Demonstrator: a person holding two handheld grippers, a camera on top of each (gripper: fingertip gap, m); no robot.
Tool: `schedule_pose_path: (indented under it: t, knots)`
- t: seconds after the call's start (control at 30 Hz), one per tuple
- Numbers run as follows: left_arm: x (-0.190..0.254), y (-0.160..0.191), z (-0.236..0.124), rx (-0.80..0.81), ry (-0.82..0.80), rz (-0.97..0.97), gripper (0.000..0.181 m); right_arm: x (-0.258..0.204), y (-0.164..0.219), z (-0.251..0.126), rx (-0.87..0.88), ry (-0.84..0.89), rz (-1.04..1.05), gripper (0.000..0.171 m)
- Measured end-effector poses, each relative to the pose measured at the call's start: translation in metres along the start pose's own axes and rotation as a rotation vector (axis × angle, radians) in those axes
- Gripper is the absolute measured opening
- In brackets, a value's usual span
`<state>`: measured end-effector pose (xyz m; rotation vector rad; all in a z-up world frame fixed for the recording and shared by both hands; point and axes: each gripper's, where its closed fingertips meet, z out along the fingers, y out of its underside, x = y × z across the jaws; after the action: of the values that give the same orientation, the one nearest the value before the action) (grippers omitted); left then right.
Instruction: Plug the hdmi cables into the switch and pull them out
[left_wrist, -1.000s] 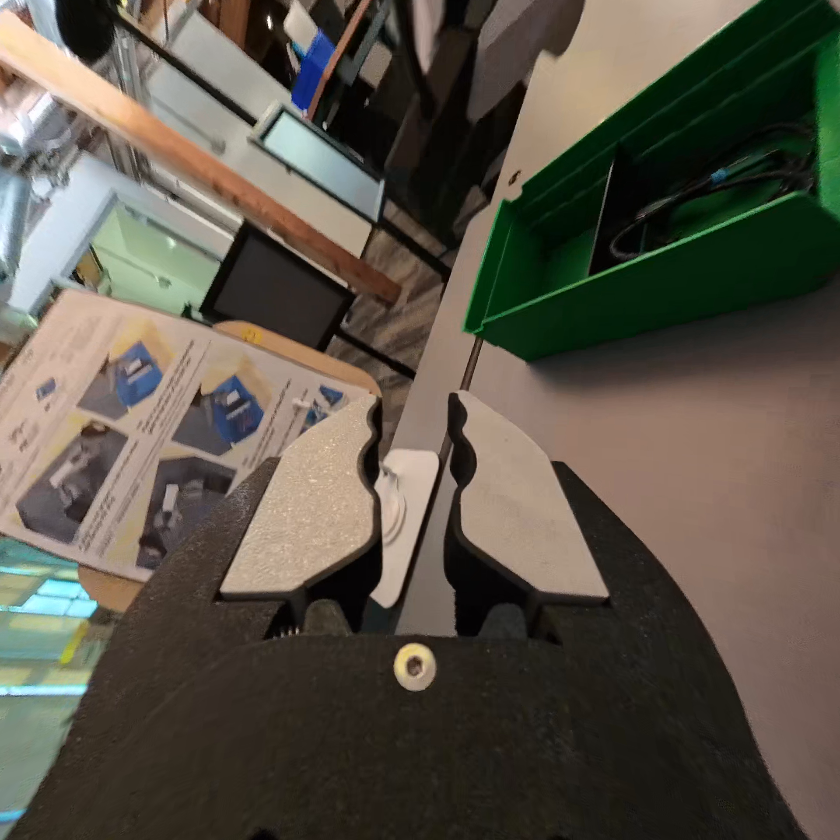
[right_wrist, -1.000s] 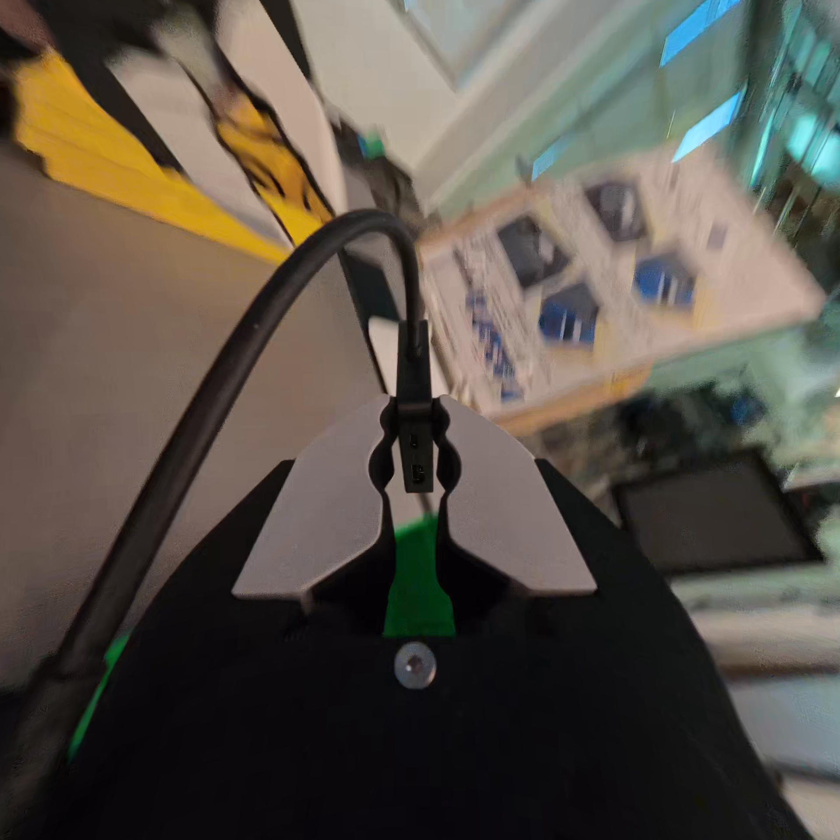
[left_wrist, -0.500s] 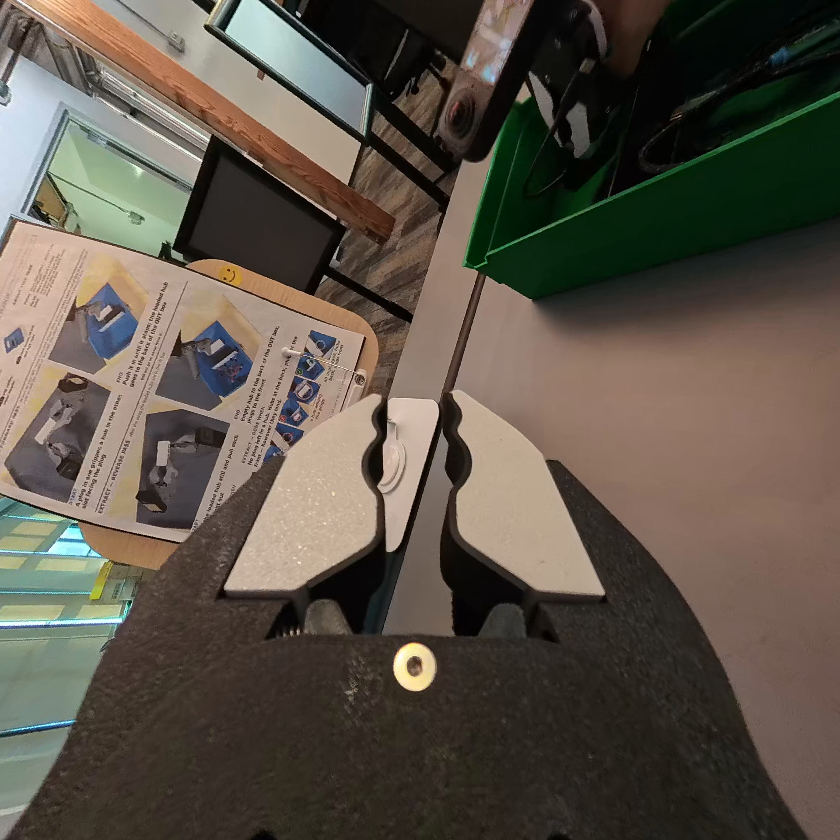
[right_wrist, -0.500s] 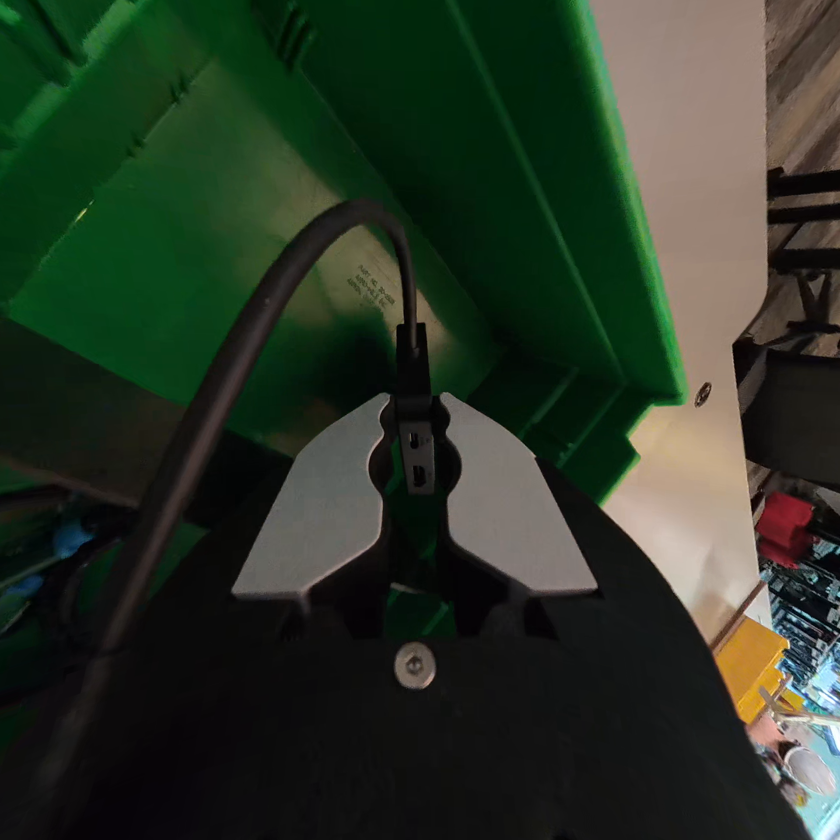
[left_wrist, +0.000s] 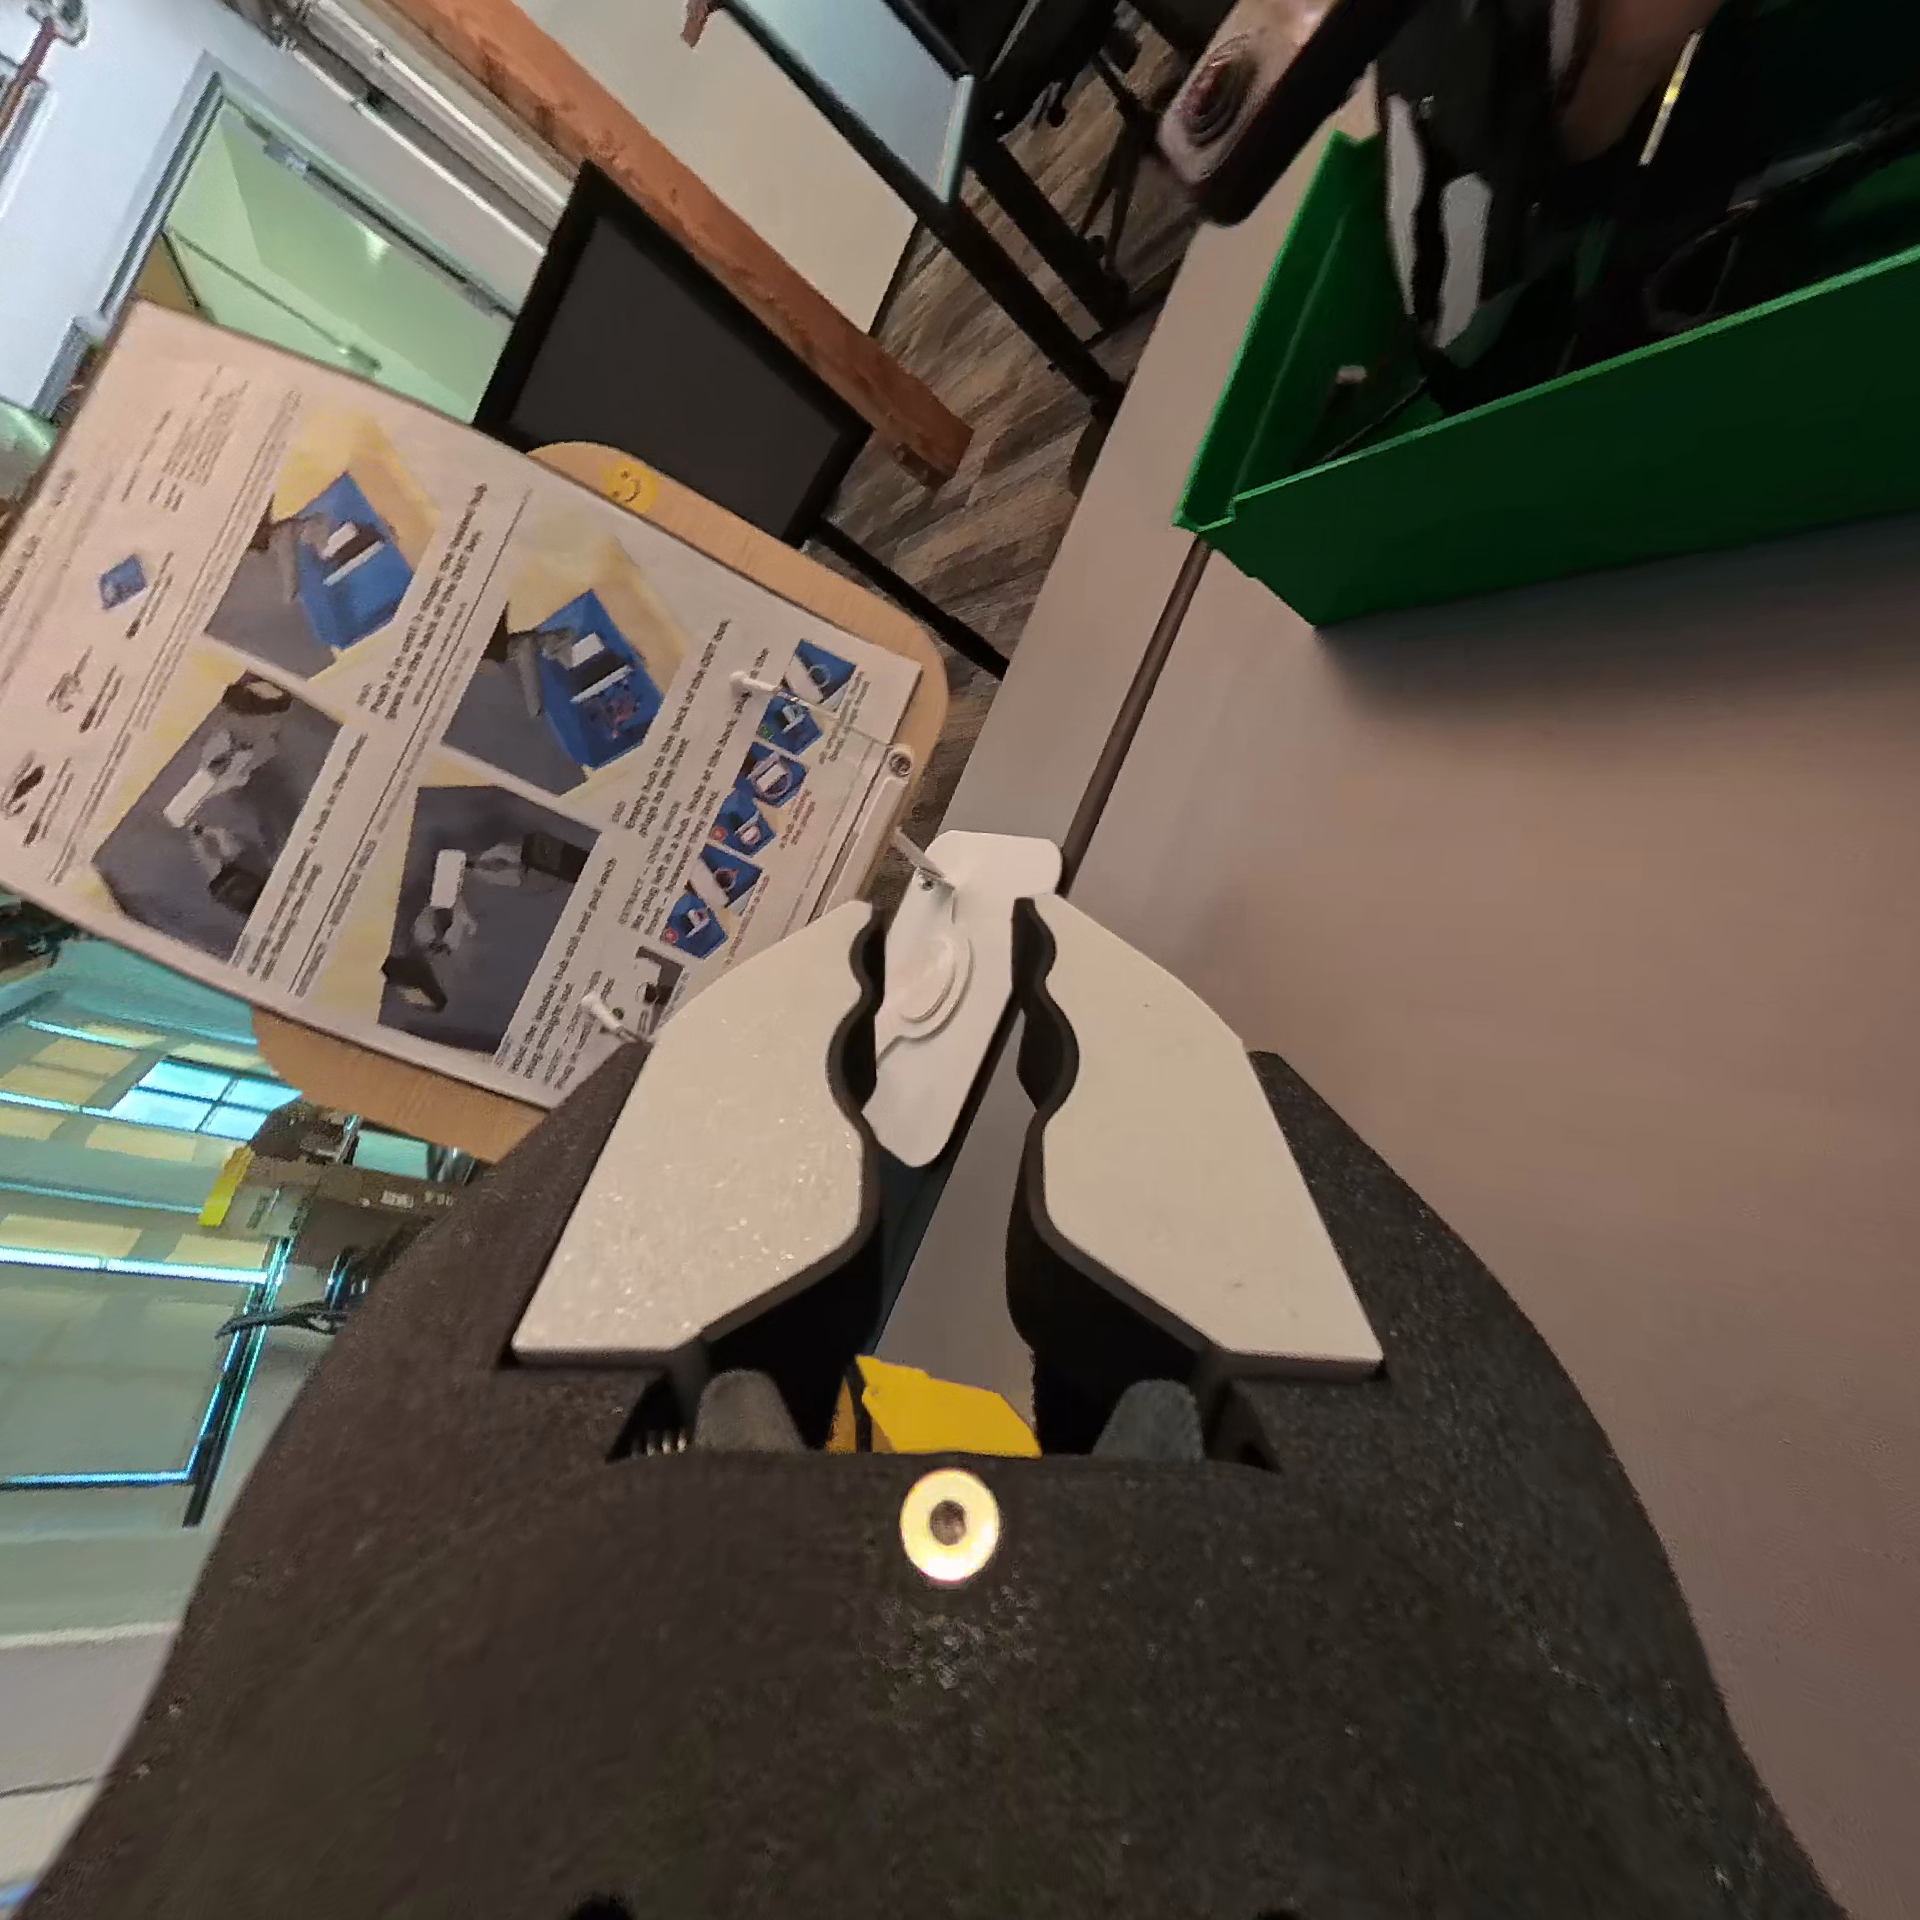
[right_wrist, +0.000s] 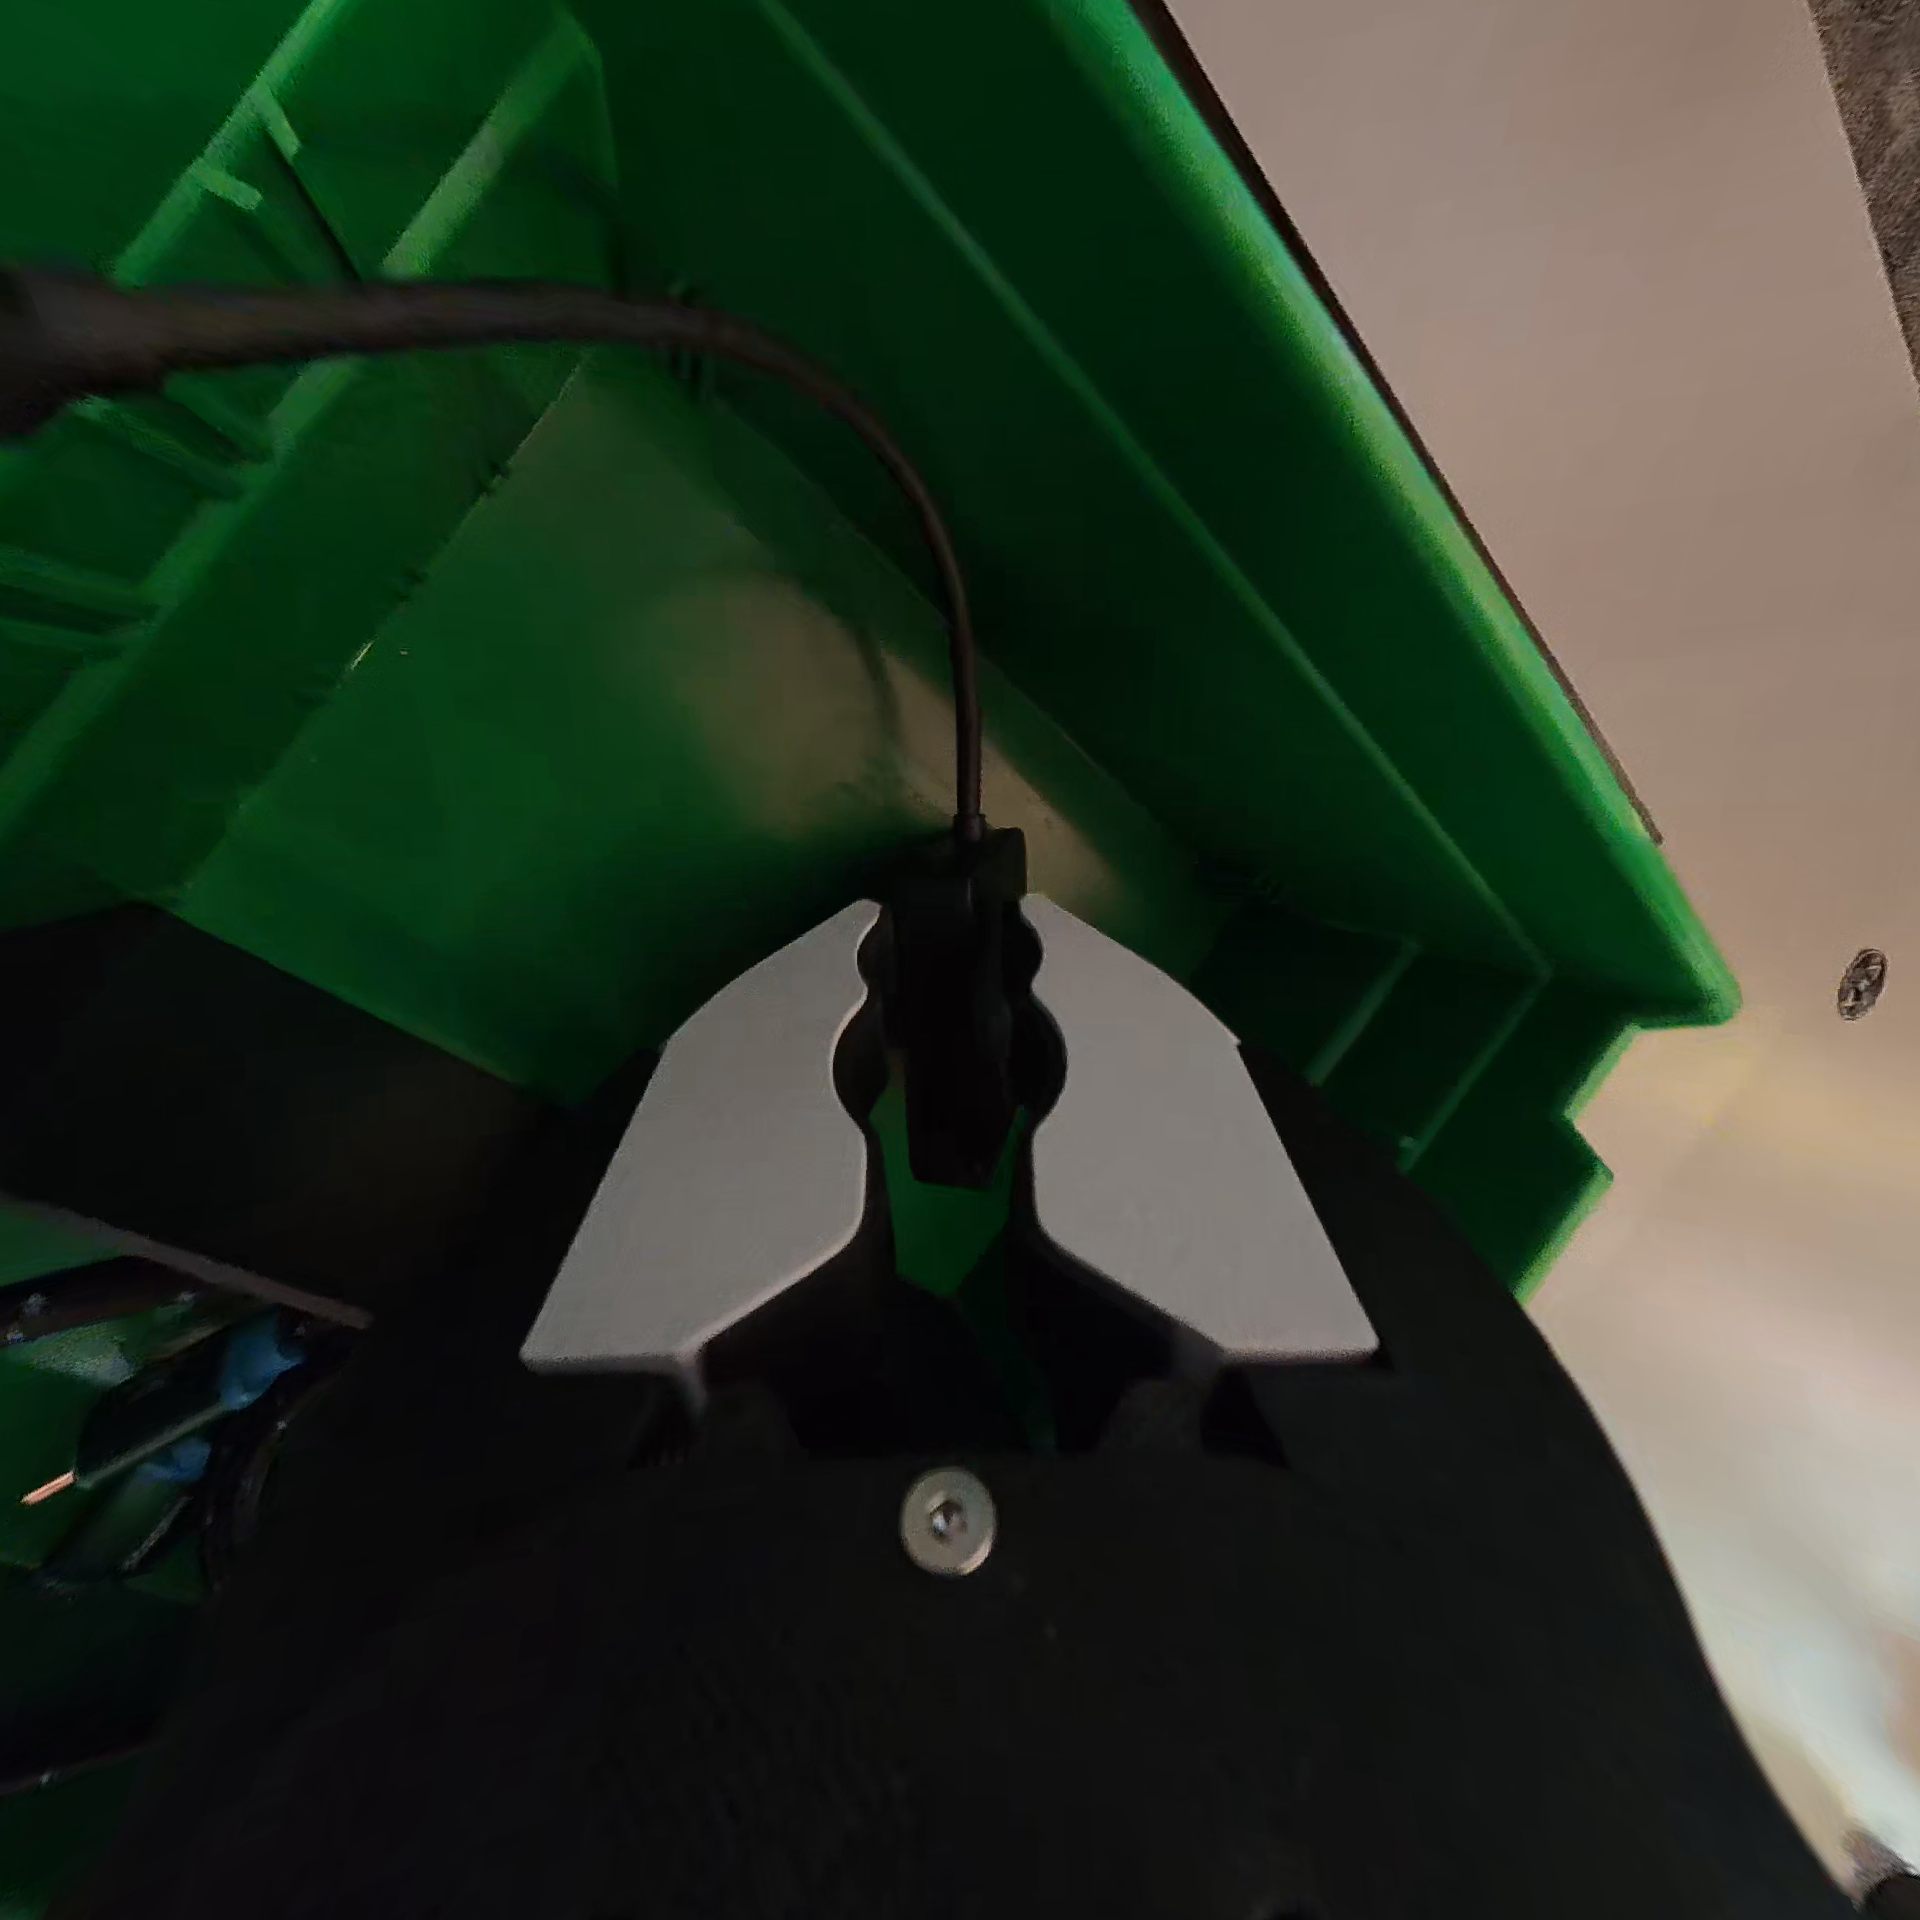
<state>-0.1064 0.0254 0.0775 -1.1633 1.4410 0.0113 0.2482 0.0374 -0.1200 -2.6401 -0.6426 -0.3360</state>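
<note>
Between the right gripper (right_wrist: 951, 925)'s closed jaws a black cable plug (right_wrist: 951, 1039) is pinched above the green bin (right_wrist: 727, 623); a snag, seemingly, is risked by its taut cable (right_wrist: 623, 322). The left gripper (left_wrist: 940, 925) is held slightly open, empty.

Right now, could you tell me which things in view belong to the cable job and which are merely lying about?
Job:
- black cable plug, clamped in the right gripper
- its black cable
- green bin, below that gripper
- left gripper, open and empty

Lying about:
- instruction sheet
- white clip mount
- dark monitor
- grey table
</note>
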Motion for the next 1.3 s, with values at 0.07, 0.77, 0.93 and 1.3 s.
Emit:
schedule_pose_path:
  t: [0.07,0.77,0.93,1.3]
  knots:
    - [-0.009,0.004,-0.006,0.000,-0.024,-0.025,0.023,0.001,0.002,-0.003,0.008,-0.014,0.014,0.025]
    - [-0.109,0.103,-0.101,-0.228,-0.426,-0.342,0.021,0.052,-0.052,-0.257,0.967,0.457,0.224,0.037]
    - [-0.123,0.113,-0.124,-0.197,-0.503,-0.417,0.020,0.053,-0.022,-0.230,0.776,0.374,0.209,0.037]
    - [-0.126,0.108,-0.132,-0.166,-0.513,-0.424,0.018,0.027,0.118,-0.105,0.072,-0.124,0.482,0.038]
